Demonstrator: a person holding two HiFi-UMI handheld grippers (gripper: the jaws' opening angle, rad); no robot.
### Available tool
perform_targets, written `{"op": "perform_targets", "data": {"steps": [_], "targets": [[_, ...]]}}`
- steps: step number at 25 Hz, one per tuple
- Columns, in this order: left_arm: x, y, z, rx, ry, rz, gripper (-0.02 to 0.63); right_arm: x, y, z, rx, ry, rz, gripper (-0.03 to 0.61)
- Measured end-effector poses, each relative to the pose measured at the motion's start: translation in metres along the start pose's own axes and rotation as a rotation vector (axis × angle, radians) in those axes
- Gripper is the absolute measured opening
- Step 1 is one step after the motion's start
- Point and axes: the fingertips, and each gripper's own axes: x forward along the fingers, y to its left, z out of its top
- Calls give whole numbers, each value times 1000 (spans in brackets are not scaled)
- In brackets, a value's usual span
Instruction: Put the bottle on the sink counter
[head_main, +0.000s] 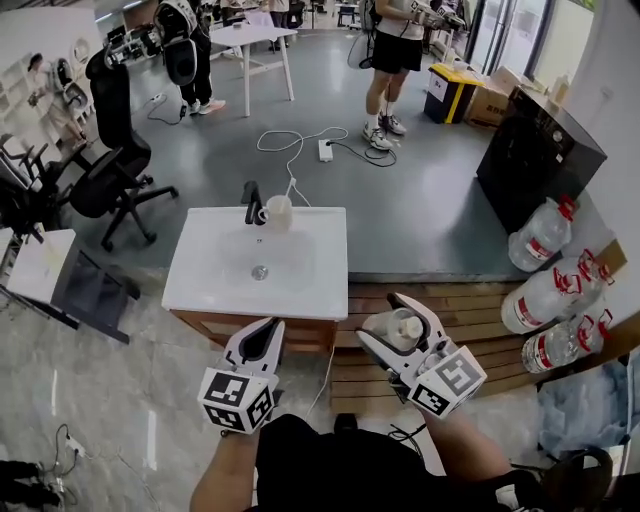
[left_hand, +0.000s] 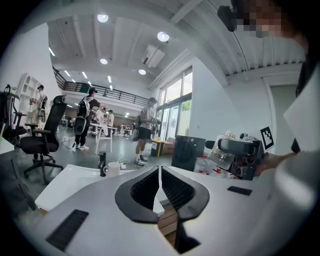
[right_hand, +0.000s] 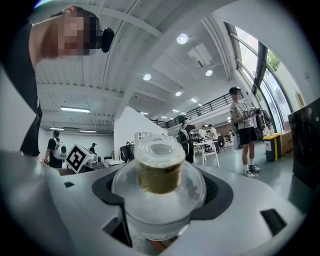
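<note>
My right gripper (head_main: 402, 322) is shut on a clear plastic bottle (head_main: 397, 329) with a pale cap, held upright in the air to the right of the sink unit. In the right gripper view the bottle (right_hand: 159, 185) fills the space between the jaws, cap toward the camera. The white sink counter (head_main: 320, 250) lies ahead and to the left, with a black tap (head_main: 252, 203) and a pale cup (head_main: 279, 212) at its far edge. My left gripper (head_main: 262, 338) hangs over the counter's near edge, jaws together with nothing in them. The left gripper view shows the left gripper (left_hand: 160, 176) pointing over the counter (left_hand: 75, 181).
Wooden steps (head_main: 480, 315) lie to the right of the sink, with several large water jugs (head_main: 545, 296) beyond them. A black cabinet (head_main: 537, 153) stands at the right. Office chairs (head_main: 110, 170) sit at the left. People (head_main: 392, 60) stand farther back, and a power strip with cables (head_main: 324, 150) lies on the floor.
</note>
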Motion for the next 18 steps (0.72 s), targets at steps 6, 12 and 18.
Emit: {"op": "perform_targets", "data": {"steps": [6,12,18], "targets": [[16,1,3,11,4,62,21,7,-31,-11,23,19,42,353],[43,31,1,-18,-4,89,21,45,-47,-21,23,45,86,354],[88,83,11,-26,-3,63,21,106,-73,-19,10,67,76,354]]}}
